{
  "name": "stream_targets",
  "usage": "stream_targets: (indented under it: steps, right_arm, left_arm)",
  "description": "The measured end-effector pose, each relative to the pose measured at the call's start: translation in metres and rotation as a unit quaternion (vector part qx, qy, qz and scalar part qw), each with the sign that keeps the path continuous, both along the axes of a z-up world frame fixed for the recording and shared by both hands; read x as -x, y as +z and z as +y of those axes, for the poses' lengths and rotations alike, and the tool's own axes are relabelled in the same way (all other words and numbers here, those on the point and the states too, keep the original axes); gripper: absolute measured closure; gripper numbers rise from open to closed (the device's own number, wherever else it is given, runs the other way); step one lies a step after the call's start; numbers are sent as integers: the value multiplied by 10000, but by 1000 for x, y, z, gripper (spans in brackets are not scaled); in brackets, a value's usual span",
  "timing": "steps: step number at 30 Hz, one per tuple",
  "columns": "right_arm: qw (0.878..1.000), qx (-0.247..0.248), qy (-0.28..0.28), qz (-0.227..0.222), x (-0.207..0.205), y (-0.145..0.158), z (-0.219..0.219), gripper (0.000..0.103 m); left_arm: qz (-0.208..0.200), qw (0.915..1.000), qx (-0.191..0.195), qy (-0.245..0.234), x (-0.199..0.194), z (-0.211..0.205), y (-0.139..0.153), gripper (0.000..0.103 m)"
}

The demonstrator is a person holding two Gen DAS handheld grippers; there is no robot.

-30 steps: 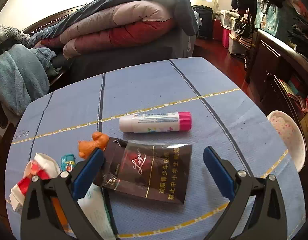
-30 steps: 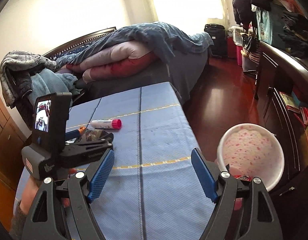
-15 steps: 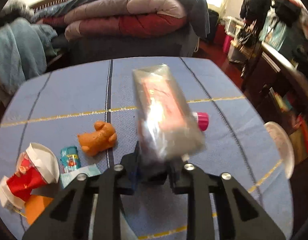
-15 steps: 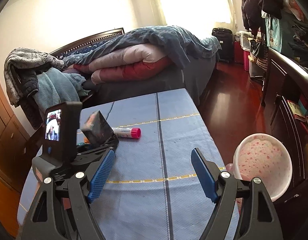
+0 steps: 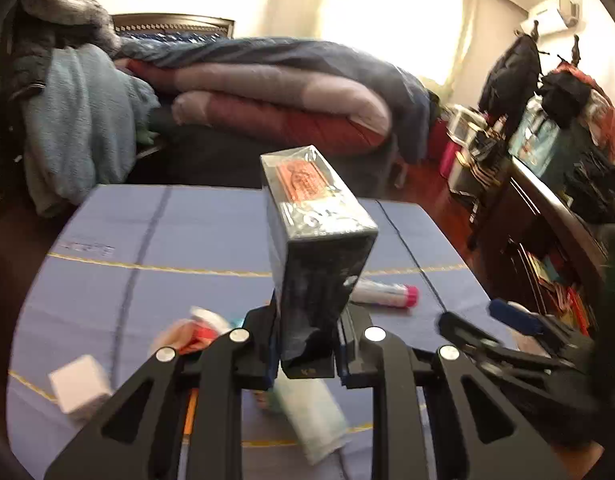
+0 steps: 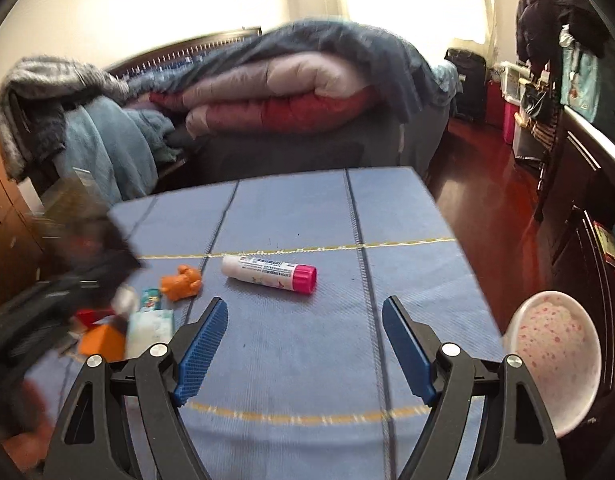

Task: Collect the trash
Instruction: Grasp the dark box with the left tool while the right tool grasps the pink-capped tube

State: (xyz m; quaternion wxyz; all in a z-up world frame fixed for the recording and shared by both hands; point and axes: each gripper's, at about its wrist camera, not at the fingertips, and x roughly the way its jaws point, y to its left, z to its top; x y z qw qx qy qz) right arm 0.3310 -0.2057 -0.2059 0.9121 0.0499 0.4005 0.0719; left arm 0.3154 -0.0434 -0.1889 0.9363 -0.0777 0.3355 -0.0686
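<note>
My left gripper (image 5: 307, 344) is shut on a dark cigarette pack (image 5: 315, 240) wrapped in clear film, held upright above the blue table (image 5: 187, 240). My right gripper (image 6: 305, 344) is open and empty, low over the table (image 6: 307, 360); it also shows at the right of the left wrist view (image 5: 507, 328). A white bin with pink spots (image 6: 555, 360) stands off the table's right edge. Crumpled red and white wrappers (image 5: 191, 332), a pale tissue packet (image 5: 311, 412) and a small white box (image 5: 79, 384) lie on the table.
A glue stick with a pink cap (image 6: 271, 272) and an orange toy (image 6: 183, 282) lie mid-table. A bed with piled quilts (image 6: 287, 92) is behind the table. A dark cabinet (image 6: 579, 200) lines the right wall.
My left gripper closed on the cigarette pack, lifted it off the table and swung it upright. My right gripper moved in over the table and stays open.
</note>
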Motion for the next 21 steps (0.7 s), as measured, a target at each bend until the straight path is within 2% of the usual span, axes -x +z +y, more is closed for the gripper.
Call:
stream_targets:
  steps: [3,5,6,10,12,14,17,21]
  right_arm:
    - [9995,-29,29,323,-25,-16,15,19]
    - [9991,-59,-23,426,-34,-21,23,13]
    - [9989,-49,-60,452,-39,-22,28,8]
    - [9991,61,-182,387,-51,-25,45,6]
    - [9981,314,-335,407,-57,-28,51,4]
    - [9969,496,-407,464,-61,-32,56,4]
    - [9958,583,-434,560,-63,-36,57,15]
    - [9960,550,-447,540,-51,-34,48,15]
  left_arm:
    - [-71,9999,13,151,3,14,6,80]
    - [-79,9998,42,176,2,22,9,80]
    - [-88,9998,44,183,2,25,10,80]
    - [-143,9997,77,180,3,32,12,80]
    - [-142,9997,99,175,2,33,12,80]
    - [-140,9997,112,161,2,34,11,80]
    - [-140,9997,97,149,3,35,10,80]
    - [-144,9998,73,153,7,34,10,80]
